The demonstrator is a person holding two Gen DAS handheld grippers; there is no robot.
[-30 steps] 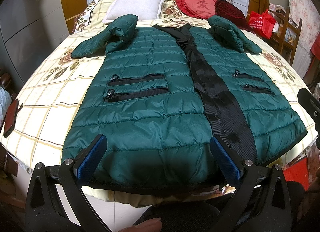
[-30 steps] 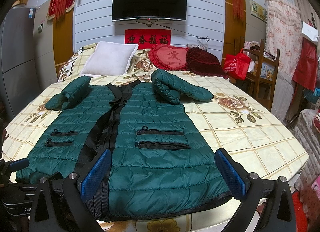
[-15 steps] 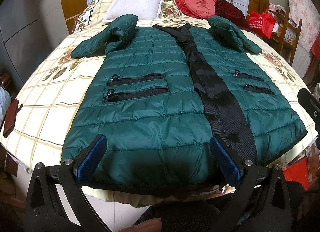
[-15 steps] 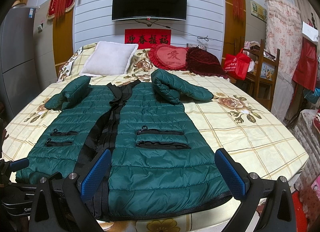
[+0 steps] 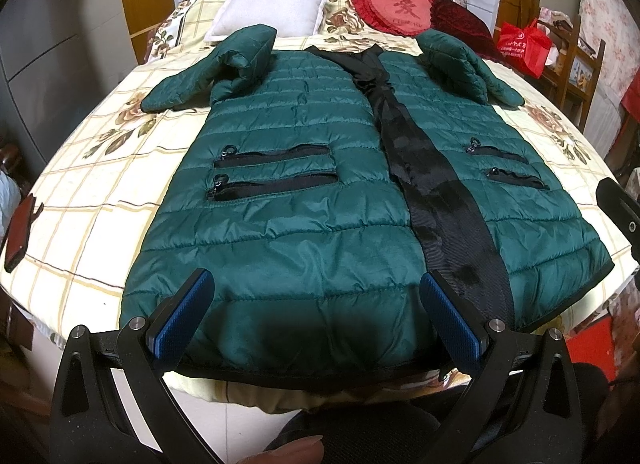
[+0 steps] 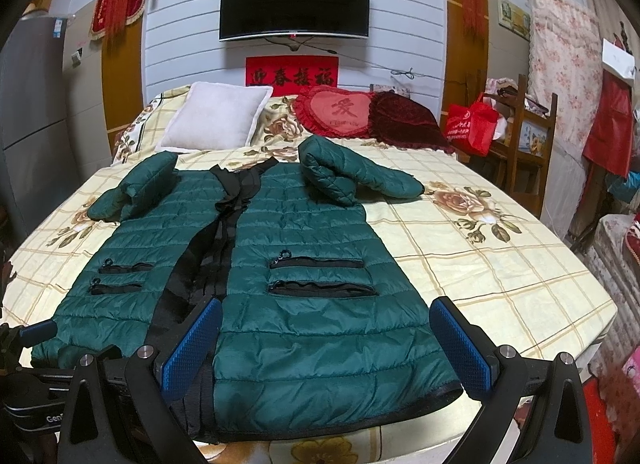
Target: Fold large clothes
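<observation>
Both claws unmoved — left claw (image 5: 316,312), right claw (image 6: 326,342), splayed above jacket (image 5: 320,200) hem.

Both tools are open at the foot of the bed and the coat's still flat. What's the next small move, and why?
Probably ease both tools forward and down onto the hem. The green coat lies spread front-up on the bed, unfolded apart from the bent sleeves. The left tool and right tool are both open, holding nothing, with the bottom edge right before them.

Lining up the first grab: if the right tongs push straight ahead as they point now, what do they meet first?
Probably the green puffer coat: the right tongs are open over its hem at the bed's near edge. Height above it is unclear.
</observation>
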